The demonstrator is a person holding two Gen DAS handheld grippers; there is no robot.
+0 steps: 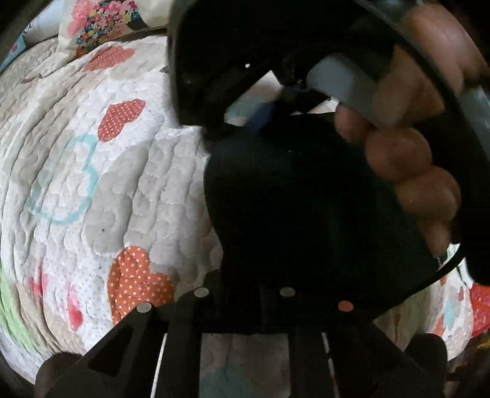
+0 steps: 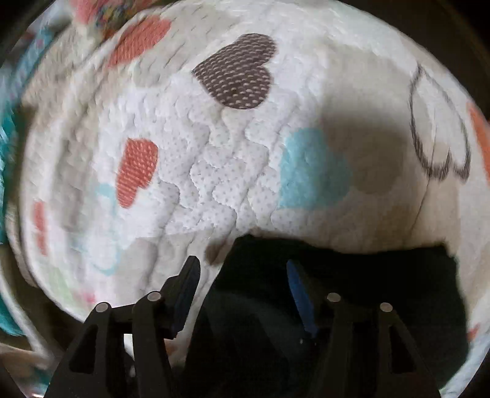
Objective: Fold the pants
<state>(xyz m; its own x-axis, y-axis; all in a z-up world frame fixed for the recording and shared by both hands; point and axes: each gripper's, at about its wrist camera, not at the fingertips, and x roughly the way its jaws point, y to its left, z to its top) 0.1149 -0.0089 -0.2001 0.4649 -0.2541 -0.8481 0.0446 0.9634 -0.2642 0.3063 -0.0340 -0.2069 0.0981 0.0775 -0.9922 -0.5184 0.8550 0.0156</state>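
The black pants [image 1: 291, 199] lie bunched on a white quilt [image 1: 92, 183] printed with hearts. Their dark cloth covers the tips of my left gripper [image 1: 245, 287], whose jaws look shut on the cloth; the pads themselves are hidden. Above the pants, a hand [image 1: 413, 159] holds the right tool, one blue pad [image 1: 261, 114] showing just over the cloth. In the right wrist view my right gripper [image 2: 245, 290] points down at the quilt [image 2: 214, 153] with its blue pads apart. An edge of the pants [image 2: 352, 275] sits between them, with bare quilt showing beside the left pad [image 2: 185, 290].
A floral pillow [image 1: 101, 27] lies at the far end of the bed. Teal fabric [image 2: 6, 153] shows at the left rim of the right wrist view. The quilt stretches out to the left of the pants.
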